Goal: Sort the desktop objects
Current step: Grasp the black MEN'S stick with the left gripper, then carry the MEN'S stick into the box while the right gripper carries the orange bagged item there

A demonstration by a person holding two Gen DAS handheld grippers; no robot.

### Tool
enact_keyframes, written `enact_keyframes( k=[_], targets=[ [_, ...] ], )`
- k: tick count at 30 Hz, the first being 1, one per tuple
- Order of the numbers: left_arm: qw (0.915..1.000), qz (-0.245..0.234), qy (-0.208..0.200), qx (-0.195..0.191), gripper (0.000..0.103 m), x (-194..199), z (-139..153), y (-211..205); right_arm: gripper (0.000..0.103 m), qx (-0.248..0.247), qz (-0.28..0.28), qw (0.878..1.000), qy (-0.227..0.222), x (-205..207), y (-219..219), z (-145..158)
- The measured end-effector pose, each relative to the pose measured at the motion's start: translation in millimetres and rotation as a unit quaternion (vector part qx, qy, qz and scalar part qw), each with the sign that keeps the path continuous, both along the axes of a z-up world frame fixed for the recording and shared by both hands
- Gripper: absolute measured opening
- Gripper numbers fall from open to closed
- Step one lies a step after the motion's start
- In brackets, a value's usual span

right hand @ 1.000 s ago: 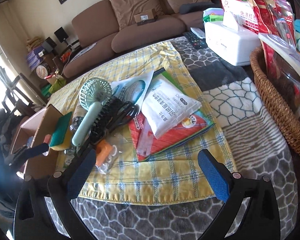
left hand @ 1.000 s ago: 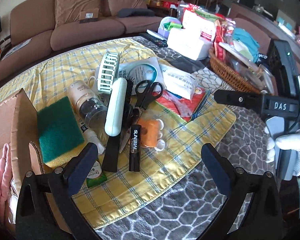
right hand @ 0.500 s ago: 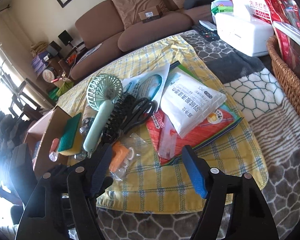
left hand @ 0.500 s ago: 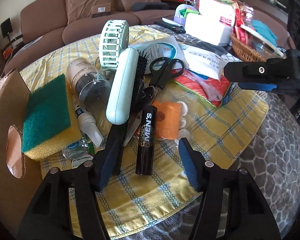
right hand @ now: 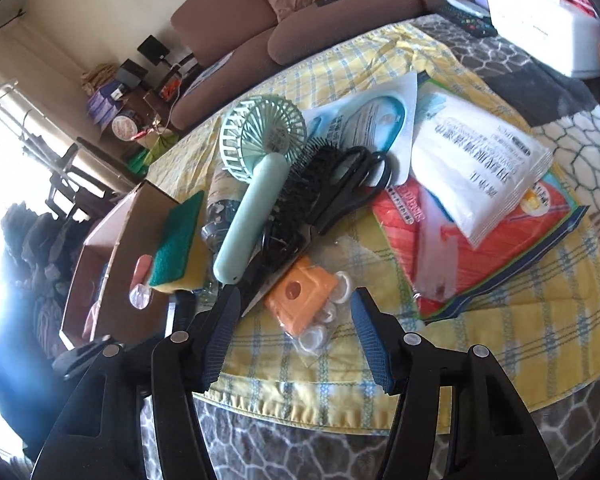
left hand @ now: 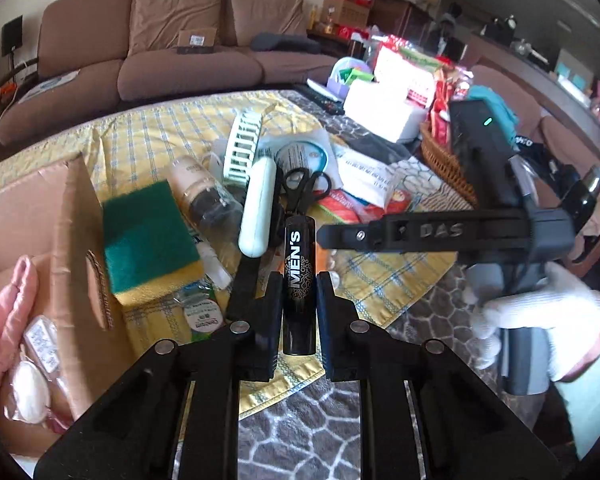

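My left gripper (left hand: 298, 304) is shut on a black tube marked MEN'S (left hand: 299, 280), held clear above the yellow checked cloth (left hand: 152, 136). My right gripper (right hand: 294, 340) is open and hovers over the orange packet with white rings (right hand: 302, 302); it also shows in the left wrist view (left hand: 328, 236). The pile holds a mint hand fan (right hand: 256, 160), a black hairbrush (right hand: 296, 196), black scissors (right hand: 352, 184), a green and yellow sponge (left hand: 150, 236) and a small jar (left hand: 202, 196).
An open cardboard box (left hand: 60, 240) with pink cloth stands at the left. White and red packets (right hand: 476, 184) lie on the right of the cloth. A wicker basket (left hand: 444, 160), a white tissue box (right hand: 540, 40) and a brown sofa (left hand: 172, 52) are behind.
My left gripper closed on the MEN'S tube and lifted it off the cloth. My right gripper moved in closer over the orange packet.
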State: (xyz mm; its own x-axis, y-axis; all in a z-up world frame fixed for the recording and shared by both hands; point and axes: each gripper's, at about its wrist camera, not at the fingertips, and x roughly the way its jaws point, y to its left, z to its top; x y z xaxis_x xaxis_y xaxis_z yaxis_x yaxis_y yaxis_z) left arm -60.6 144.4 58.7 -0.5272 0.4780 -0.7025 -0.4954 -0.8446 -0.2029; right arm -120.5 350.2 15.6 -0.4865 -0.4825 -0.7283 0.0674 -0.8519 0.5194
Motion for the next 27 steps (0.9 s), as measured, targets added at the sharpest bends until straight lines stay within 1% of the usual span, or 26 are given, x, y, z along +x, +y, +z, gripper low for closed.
enact_keyframes(
  k=[1, 4, 5, 7, 8, 10, 11, 12, 13, 14, 15, 16, 17, 18, 19, 20, 21, 23, 25, 26, 27],
  targets=[
    [1.0, 0.0, 0.005, 0.002, 0.015, 1, 9, -7, 0.057, -0.011, -0.009, 1.0, -0.015, -3, -1, -6],
    [0.9998, 0.004, 0.018, 0.011, 0.015, 2, 31, -28, 0.053, -0.071, -0.042, 0.996, -0.045, -2, 7, -22],
    [0.9997, 0.006, 0.019, 0.015, 0.015, 1, 36, -35, 0.053, -0.076, -0.05, 0.995, -0.051, -2, 9, -26],
    [0.9995, 0.007, 0.02, 0.022, 0.015, 0, 42, -45, 0.049, -0.066, -0.061, 0.994, -0.058, -2, 11, -28],
    [0.9995, 0.007, 0.02, 0.023, 0.015, 0, 44, -50, 0.049, -0.054, -0.07, 0.995, -0.054, -1, 11, -26],
    [0.9995, 0.005, 0.018, 0.025, 0.015, 0, 45, -55, 0.049, -0.011, -0.064, 0.998, -0.017, -1, 7, -14],
    [0.9995, 0.003, 0.016, 0.027, 0.015, 0, 46, -57, 0.049, 0.018, -0.052, 0.998, -0.002, -3, 1, -9],
    [0.9995, 0.001, 0.014, 0.029, 0.015, 0, 45, -60, 0.051, 0.044, -0.032, 0.998, 0.008, -6, -6, -5],
    [0.9995, -0.001, 0.013, 0.03, 0.015, 1, 45, -63, 0.058, 0.068, -0.003, 0.997, 0.019, -9, -14, -2],
    [0.9995, -0.004, 0.012, 0.029, 0.015, 2, 45, -65, 0.061, 0.097, 0.03, 0.994, 0.037, -9, -24, 1],
    [0.9995, -0.008, 0.012, 0.027, 0.015, 3, 46, -67, 0.069, 0.133, 0.066, 0.987, 0.056, -9, -34, 4],
    [0.9995, -0.01, 0.013, 0.027, 0.015, 3, 47, -70, 0.08, 0.178, 0.105, 0.975, 0.074, -8, -45, 7],
    [0.9995, -0.013, 0.014, 0.027, 0.015, 5, 47, -71, 0.084, 0.22, 0.14, 0.962, 0.085, -6, -55, 6],
    [0.9995, -0.014, 0.014, 0.026, 0.015, 6, 47, -73, 0.085, 0.251, 0.168, 0.949, 0.09, -6, -62, 5],
    [0.9994, -0.014, 0.014, 0.027, 0.015, 5, 47, -74, 0.085, 0.267, 0.193, 0.94, 0.086, -8, -66, 2],
    [0.9994, -0.014, 0.012, 0.03, 0.015, 5, 47, -76, 0.085, 0.279, 0.209, 0.934, 0.079, -13, -67, -1],
    [0.9993, -0.014, 0.01, 0.033, 0.015, 4, 47, -77, 0.085, 0.28, 0.22, 0.932, 0.071, -19, -65, -5],
    [0.9993, -0.013, 0.006, 0.036, 0.015, 3, 48, -79, 0.085, 0.267, 0.237, 0.933, 0.047, -32, -62, -14],
    [0.9993, -0.009, 0.006, 0.037, 0.015, 2, 50, -83, 0.085, 0.258, 0.256, 0.931, 0.027, -40, -66, -23],
    [0.9993, -0.006, 0.007, 0.035, 0.015, 3, 51, -85, 0.085, 0.253, 0.27, 0.929, 0.016, -42, -69, -28],
    [0.9994, -0.003, 0.01, 0.032, 0.015, 2, 51, -89, 0.085, 0.258, 0.284, 0.923, 0.006, -40, -74, -33]
  ],
)
